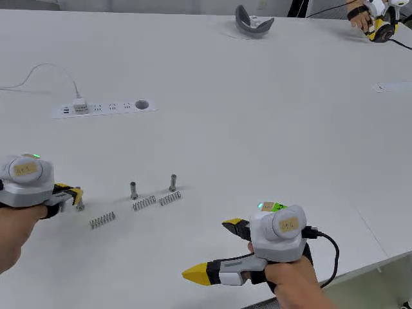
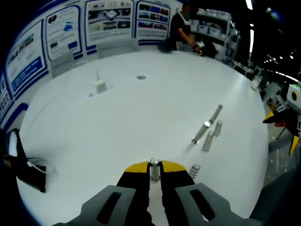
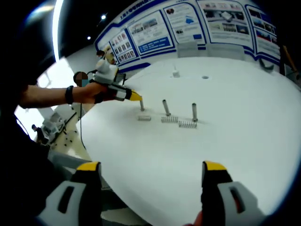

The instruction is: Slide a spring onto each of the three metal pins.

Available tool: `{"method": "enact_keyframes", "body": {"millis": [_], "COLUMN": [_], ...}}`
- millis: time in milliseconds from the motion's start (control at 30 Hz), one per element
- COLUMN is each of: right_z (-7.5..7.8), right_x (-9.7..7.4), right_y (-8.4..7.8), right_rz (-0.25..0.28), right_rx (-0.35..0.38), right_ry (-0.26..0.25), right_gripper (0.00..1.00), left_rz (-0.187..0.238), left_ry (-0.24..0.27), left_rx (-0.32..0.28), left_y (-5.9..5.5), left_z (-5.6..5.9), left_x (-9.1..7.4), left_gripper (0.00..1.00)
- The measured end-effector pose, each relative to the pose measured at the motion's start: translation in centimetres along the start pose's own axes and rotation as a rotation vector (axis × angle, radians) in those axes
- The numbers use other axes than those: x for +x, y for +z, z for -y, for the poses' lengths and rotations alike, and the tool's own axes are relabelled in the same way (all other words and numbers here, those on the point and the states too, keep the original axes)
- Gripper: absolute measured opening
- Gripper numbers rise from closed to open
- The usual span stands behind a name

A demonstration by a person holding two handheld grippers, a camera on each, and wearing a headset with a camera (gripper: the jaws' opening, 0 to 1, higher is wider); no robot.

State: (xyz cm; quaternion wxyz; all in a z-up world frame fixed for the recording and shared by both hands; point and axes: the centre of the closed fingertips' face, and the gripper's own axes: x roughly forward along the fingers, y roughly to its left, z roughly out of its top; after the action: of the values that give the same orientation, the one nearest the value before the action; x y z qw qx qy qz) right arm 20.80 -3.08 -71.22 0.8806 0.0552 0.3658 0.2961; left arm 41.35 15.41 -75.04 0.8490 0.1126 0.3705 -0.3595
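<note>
One short steel pin (image 2: 154,170) is clenched upright in the left gripper (image 1: 76,196), low over the white table (image 1: 257,129). A second pin (image 1: 133,190) and third pin (image 1: 172,182) are stood just right of it, with three small coiled wire springs (image 1: 143,203) laid beside them. The right gripper (image 1: 207,250) is spread wide, nothing held. The springs are judged light, squashy and easily rolled. They are best pinched gently across mid-coil, with the bore kept clear.

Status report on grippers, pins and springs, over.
Left gripper shut on one pin. Right gripper open, away from the work. Two other pins upright, bare; three springs lying beside them. Power strip well behind, not in the way.
</note>
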Motion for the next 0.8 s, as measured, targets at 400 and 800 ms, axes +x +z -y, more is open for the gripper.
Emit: {"method": "enact_keyframes", "body": {"millis": [400,800], "right_z": [-0.2,0.0], "right_x": [0.0,-0.3], "right_y": [-0.3,-0.3], "right_rz": [-0.002,0.002], "right_rx": [0.003,0.007], "right_ry": [0.001,-0.007], "right_gripper": [0.9,0.9], "left_rz": [0.004,0.014], "left_ry": [0.005,-0.011], "left_rx": [-0.006,0.023], "left_y": [0.0,0.5], "left_z": [0.3,1.7], "left_x": [0.1,0.6], "left_gripper": [0.07,0.07]}}
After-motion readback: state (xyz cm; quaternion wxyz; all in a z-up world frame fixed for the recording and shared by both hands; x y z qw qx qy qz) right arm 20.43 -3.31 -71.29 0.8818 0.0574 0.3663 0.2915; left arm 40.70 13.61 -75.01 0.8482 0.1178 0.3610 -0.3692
